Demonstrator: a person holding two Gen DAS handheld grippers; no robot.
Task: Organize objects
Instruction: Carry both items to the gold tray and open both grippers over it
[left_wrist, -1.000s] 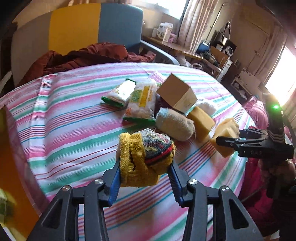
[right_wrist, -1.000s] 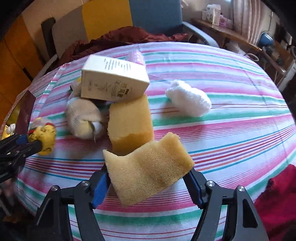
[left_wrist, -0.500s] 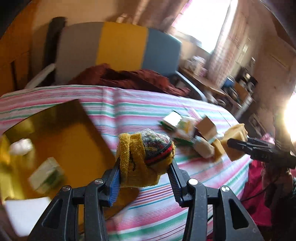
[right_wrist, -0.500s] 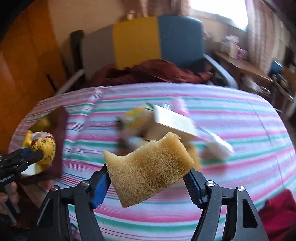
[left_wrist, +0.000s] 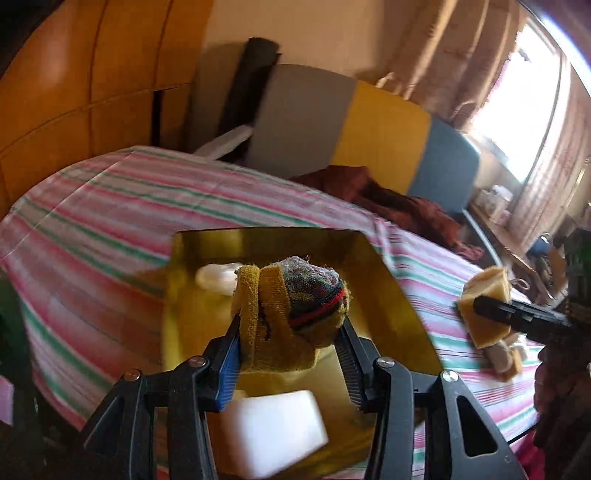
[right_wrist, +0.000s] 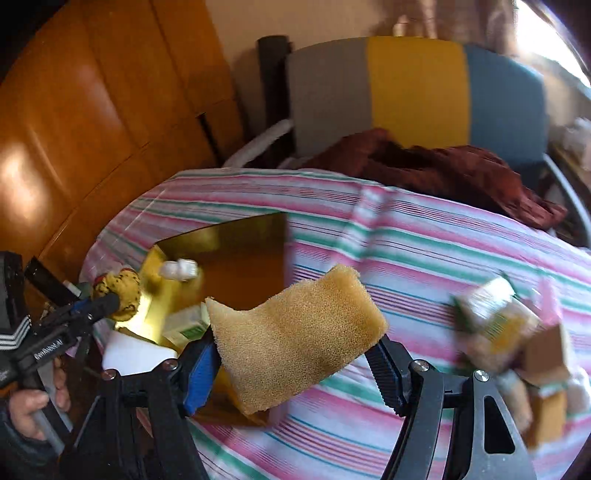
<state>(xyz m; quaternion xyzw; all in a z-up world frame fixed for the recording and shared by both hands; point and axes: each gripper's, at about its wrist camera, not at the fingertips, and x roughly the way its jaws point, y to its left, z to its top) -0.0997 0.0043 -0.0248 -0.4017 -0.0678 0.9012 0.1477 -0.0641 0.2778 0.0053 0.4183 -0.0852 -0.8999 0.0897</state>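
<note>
My left gripper (left_wrist: 288, 343) is shut on a rolled yellow sock bundle (left_wrist: 291, 310) with a patterned, red-striped part. It hangs over a shiny gold tray (left_wrist: 376, 280) on the striped bed. In the tray lie a white block (left_wrist: 273, 432) and a small white item (left_wrist: 216, 275). My right gripper (right_wrist: 295, 350) is shut on a yellow sponge (right_wrist: 295, 332), held above the bedspread just right of the gold tray (right_wrist: 229, 236). The right wrist view shows the left gripper (right_wrist: 107, 302) with the sock bundle (right_wrist: 120, 290) at the tray's left side. The left wrist view shows the sponge (left_wrist: 484, 306) to the right.
A blurred heap of packets, a cardboard box and sponges (right_wrist: 517, 332) lies on the striped bedspread (right_wrist: 443, 240) to the right. A green-white box (right_wrist: 184, 325) sits in the tray. A grey, yellow and blue chair (right_wrist: 413, 88) with dark red cloth (right_wrist: 443, 166) stands behind. Wooden panelling (right_wrist: 74, 110) fills the left.
Both grippers have swung left from the heap of objects to the gold tray, each keeping its load. The tray now lies under the sock bundle; the heap has slid to the right.
</note>
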